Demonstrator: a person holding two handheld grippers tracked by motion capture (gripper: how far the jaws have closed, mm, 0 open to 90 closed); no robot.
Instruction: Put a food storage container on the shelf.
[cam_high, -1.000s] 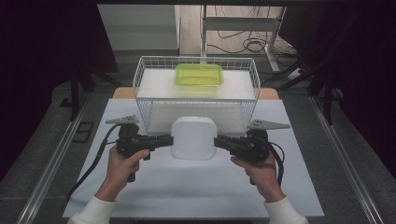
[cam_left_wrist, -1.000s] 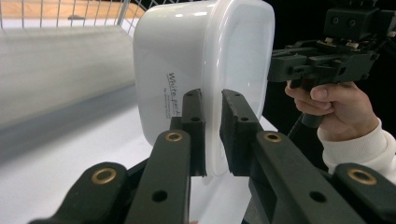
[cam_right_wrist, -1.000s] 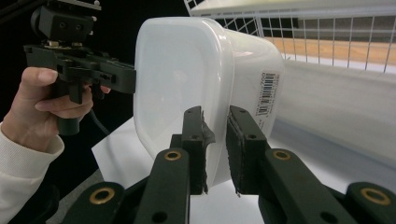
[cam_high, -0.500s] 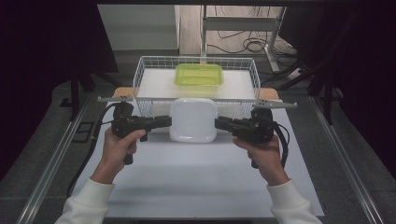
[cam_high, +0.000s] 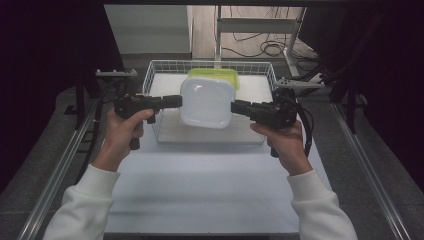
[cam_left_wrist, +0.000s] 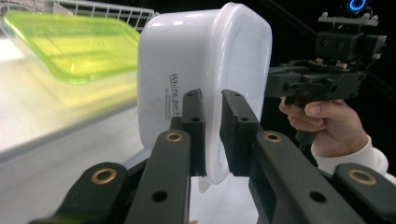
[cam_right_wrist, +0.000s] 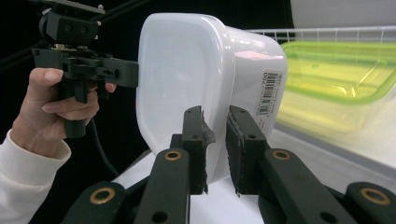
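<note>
You've got the white lidded container pinched at its rim by both the left gripper and right gripper, tipped on edge, lid facing you, above the wire basket's near edge.

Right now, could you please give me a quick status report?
Both grippers, left and right, shut on white tub. Tub airborne above basket. Green box inside.

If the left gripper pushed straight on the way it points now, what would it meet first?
The white container itself: the left gripper already clamps its rim. Beyond it, roughly in line, sits the right gripper on the opposite rim, though depth is hard to judge.
</note>
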